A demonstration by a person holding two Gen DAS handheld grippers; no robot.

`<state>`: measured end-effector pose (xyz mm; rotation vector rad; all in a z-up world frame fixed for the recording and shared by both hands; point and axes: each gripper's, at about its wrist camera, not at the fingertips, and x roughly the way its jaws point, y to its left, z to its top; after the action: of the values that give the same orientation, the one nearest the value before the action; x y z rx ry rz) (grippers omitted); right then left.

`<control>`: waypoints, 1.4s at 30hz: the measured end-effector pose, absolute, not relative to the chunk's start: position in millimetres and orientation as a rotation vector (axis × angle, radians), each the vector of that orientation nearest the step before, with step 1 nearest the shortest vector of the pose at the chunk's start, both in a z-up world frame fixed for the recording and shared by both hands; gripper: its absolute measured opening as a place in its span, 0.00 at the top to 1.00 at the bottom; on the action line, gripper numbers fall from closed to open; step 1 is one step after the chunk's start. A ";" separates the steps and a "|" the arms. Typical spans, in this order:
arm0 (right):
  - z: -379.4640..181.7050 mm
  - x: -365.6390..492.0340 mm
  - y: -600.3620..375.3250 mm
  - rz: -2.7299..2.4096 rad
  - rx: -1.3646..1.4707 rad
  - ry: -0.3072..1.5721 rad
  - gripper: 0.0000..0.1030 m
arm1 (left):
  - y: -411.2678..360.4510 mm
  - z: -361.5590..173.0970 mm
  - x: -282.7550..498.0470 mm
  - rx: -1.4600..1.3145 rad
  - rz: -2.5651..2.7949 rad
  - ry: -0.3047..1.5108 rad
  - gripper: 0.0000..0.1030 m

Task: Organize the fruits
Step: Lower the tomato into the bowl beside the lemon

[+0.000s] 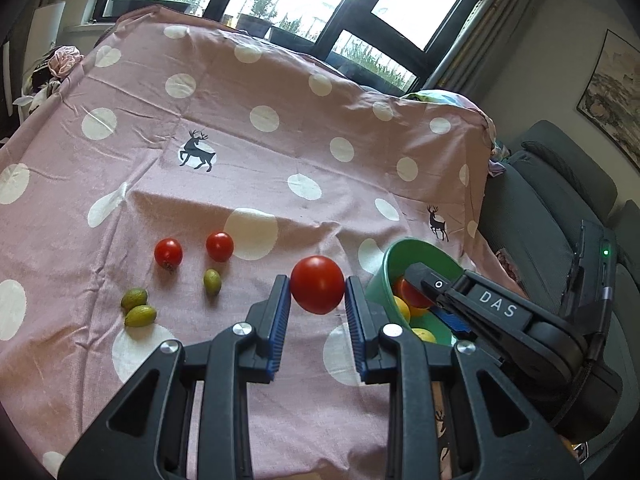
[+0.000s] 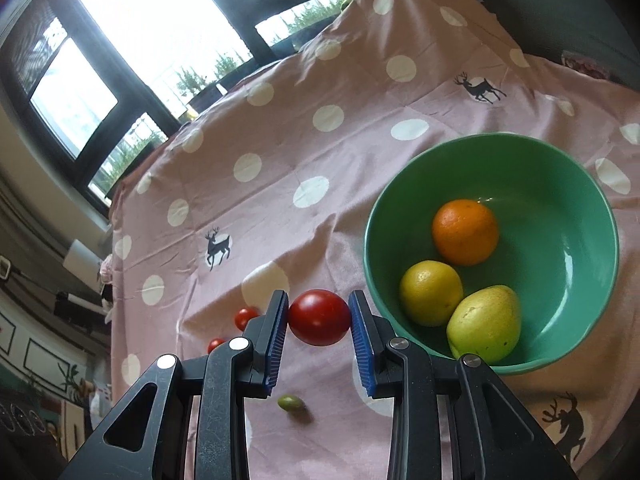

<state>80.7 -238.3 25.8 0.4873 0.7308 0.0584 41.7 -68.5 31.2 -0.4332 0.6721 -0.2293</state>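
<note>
Each hand-held gripper, left (image 1: 317, 294) and right (image 2: 319, 317), clamped a tomato between narrowed pads; the green bowl (image 2: 580, 196) waited just right, presumably their destination.

Black gripper (image 1: 317, 304), blue ribbed pads (image 1: 281, 312)

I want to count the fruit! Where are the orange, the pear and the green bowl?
orange (image 2: 465, 232), right wrist view, middle of its peel.
pear (image 2: 484, 324), right wrist view, its fat side.
green bowl (image 2: 568, 240), right wrist view, bare inner wall.
</note>
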 end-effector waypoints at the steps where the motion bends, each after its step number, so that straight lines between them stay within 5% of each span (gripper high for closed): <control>1: 27.7 79.0 -241.4 0.054 0.493 0.721 0.68 | -71.4 33.2 41.8 -0.427 -0.238 0.668 0.74; 17: 39.2 56.9 -306.3 -0.050 0.636 0.602 0.68 | -140.8 67.8 72.6 -0.224 -0.432 0.642 0.74; 42: 18.5 50.1 -336.4 -0.137 0.717 0.660 0.68 | -181.4 21.6 89.7 -0.243 -0.517 0.748 0.74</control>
<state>50.1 -336.4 18.5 0.7167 0.6604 -0.1366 89.7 -181.4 21.6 -0.2433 0.7478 -0.5169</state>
